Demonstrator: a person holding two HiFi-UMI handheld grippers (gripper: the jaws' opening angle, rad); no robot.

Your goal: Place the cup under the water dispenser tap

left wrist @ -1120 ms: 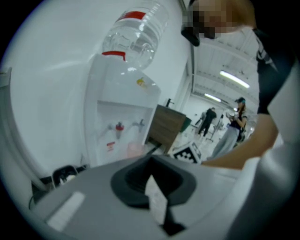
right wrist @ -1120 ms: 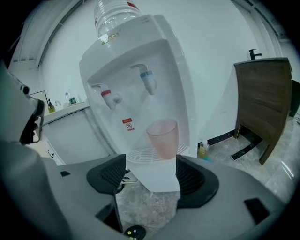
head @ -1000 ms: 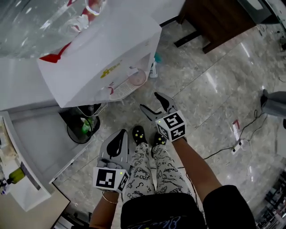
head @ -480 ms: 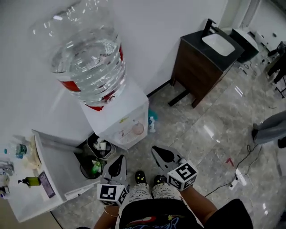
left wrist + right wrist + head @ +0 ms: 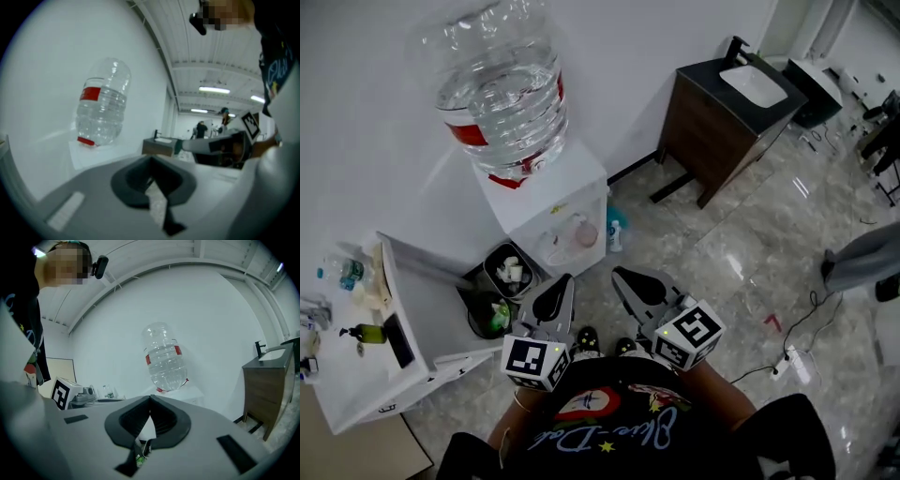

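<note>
Jaws pressed together, empty, on left gripper (image 5: 562, 283) and right gripper (image 5: 621, 276), right just closing; I spread 1 near the cup (image 5: 585, 232)

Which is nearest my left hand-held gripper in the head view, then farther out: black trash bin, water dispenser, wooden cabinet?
1. Black trash bin, on the floor just left of the left hand-held gripper.
2. Water dispenser, straight ahead.
3. Wooden cabinet, far right.

The white box-shaped water dispenser (image 5: 546, 199) stands ahead of the fingertips of the left gripper (image 5: 562, 284), with a clear plastic water bottle (image 5: 501, 89) on top and a pink cup (image 5: 584, 232) in its recess. A black round waste bin (image 5: 487, 277) sits just left of those fingertips. A brown wooden cabinet (image 5: 712, 122) stands well ahead and right of the right gripper (image 5: 621, 276).
</note>
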